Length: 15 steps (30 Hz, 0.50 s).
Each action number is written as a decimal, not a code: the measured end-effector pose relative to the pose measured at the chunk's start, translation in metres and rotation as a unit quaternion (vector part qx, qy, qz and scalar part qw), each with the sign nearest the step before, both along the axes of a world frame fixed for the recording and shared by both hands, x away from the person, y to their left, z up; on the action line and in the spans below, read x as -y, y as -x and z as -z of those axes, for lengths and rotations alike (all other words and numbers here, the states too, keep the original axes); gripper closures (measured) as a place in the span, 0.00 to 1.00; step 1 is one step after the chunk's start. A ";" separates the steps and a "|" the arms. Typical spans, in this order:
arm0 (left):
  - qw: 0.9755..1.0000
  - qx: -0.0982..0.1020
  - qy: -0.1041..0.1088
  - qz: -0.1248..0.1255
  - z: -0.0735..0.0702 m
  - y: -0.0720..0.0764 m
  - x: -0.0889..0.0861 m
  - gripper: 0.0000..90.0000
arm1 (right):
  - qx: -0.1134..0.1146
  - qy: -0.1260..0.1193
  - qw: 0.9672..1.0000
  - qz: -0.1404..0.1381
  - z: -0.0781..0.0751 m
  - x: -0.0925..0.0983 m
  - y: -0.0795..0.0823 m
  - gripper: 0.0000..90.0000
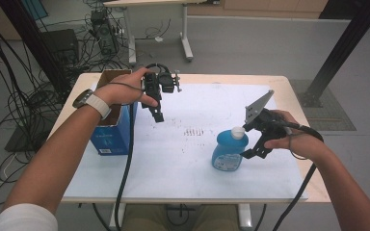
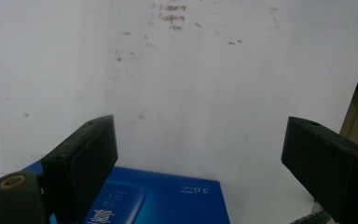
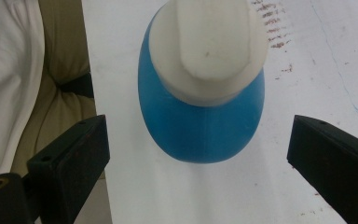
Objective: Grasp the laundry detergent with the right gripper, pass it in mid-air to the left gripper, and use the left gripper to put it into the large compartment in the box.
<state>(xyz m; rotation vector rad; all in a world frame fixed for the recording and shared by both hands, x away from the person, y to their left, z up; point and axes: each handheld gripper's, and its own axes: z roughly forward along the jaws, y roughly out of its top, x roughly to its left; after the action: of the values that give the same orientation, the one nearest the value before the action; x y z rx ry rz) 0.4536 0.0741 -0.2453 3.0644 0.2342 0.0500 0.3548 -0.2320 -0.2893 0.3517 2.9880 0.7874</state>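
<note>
Presently, bottle (image 1: 230,151): rounded blue plastic, smooth white cap, upright on the white table sheet (image 1: 183,163).
Right gripper (image 1: 252,151): just beside the bottle; matte black jaws wide apart, nothing between the pads.
Left gripper (image 1: 158,115): jaws wide apart, empty, above the sheet.
Box (image 1: 111,134): blue cardboard, rectangular, open top, near the table's left edge.

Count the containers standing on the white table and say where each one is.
2. A blue bottle with a white cap stands right of centre, beside the right gripper. An open blue box stands at the left edge, below the left gripper.
</note>
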 end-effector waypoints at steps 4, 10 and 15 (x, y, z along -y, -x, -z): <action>1.000 0.000 0.000 0.001 0.000 0.000 0.000 0.12 | 0.000 -0.001 1.000 0.001 0.000 0.000 0.000 0.06; 1.000 0.001 0.001 0.000 0.000 0.000 0.000 0.12 | 0.000 -0.001 1.000 0.001 0.000 0.000 0.000 0.06; 1.000 0.000 0.002 0.000 0.000 0.000 0.000 0.12 | 0.000 -0.002 1.000 0.002 0.001 0.000 0.000 0.06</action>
<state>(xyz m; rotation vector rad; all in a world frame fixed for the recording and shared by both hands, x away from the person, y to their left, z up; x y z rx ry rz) 0.4533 0.0738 -0.2455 3.0607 0.2340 0.0504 0.3546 -0.2322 -0.2899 0.3577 2.9848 0.7944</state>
